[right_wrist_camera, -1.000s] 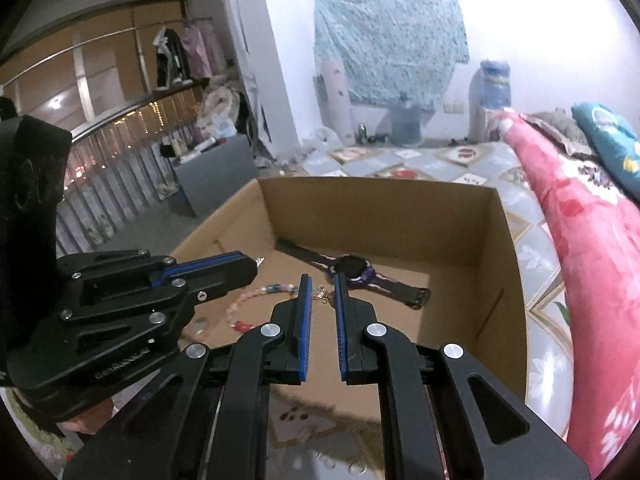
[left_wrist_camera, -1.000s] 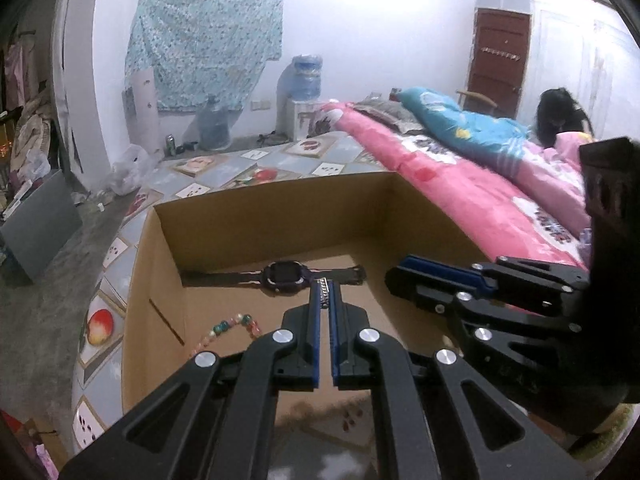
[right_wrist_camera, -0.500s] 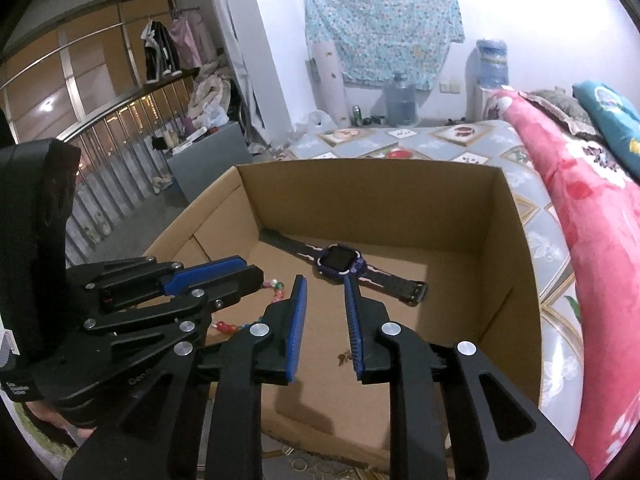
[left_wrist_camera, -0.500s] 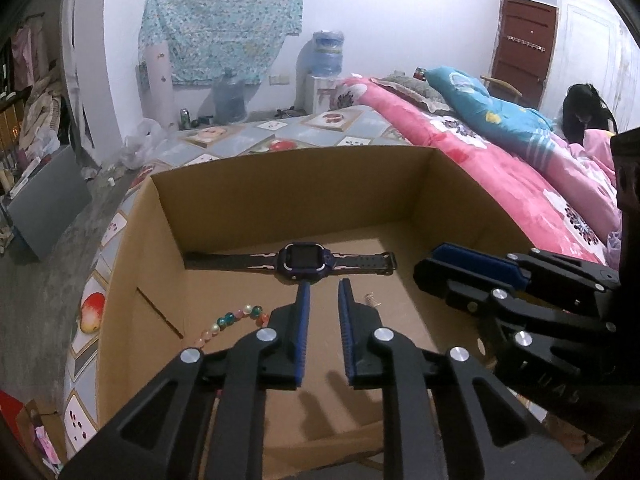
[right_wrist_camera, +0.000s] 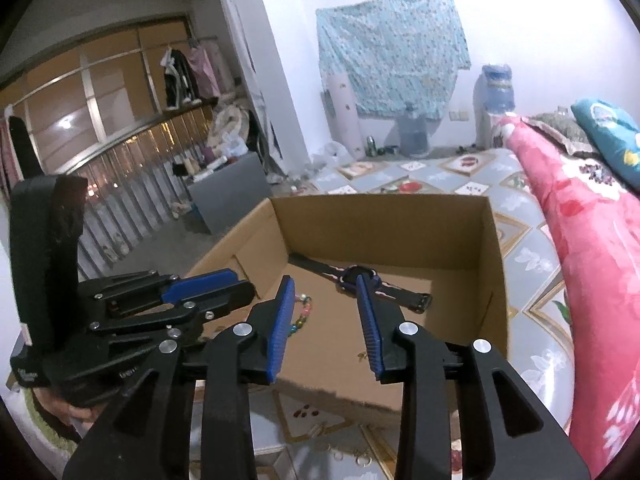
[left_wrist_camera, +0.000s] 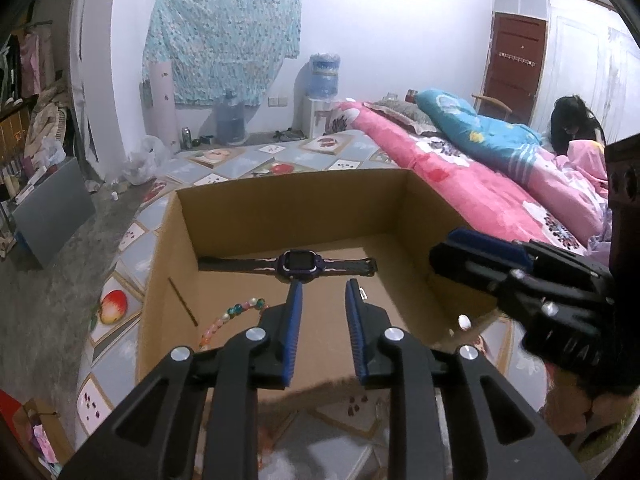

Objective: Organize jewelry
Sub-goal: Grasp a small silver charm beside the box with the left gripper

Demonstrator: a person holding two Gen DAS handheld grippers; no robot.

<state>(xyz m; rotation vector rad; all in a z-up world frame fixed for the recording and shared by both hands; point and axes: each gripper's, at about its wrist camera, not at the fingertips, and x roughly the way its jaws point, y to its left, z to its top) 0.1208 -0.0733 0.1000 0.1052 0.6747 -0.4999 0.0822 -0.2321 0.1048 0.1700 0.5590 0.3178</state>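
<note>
An open cardboard box (left_wrist_camera: 304, 196) (right_wrist_camera: 380, 216) lies on a patterned quilt. Inside it are a dark purple smartwatch (left_wrist_camera: 298, 266) (right_wrist_camera: 360, 278), a beaded bracelet (left_wrist_camera: 230, 316) (right_wrist_camera: 302, 314) and a small metal piece (right_wrist_camera: 363, 356) on the box floor. My left gripper (left_wrist_camera: 322, 294) is open and empty above the box's near edge, just short of the watch. My right gripper (right_wrist_camera: 324, 292) is open and empty, beside the left one and above the box's near side. Each gripper shows in the other's view: the right one (left_wrist_camera: 480, 252), the left one (right_wrist_camera: 208, 288).
A pink flowered blanket (left_wrist_camera: 480, 184) (right_wrist_camera: 592, 248) lies to the right of the box. Small rings (right_wrist_camera: 352, 456) lie on the quilt in front of the box. A person with dark hair (left_wrist_camera: 572, 124) sits at the far right. Water bottles stand by the far wall.
Both grippers have opened and drawn back and up from the box floor. The small metal piece the left gripper held one second ago now lies in the box.
</note>
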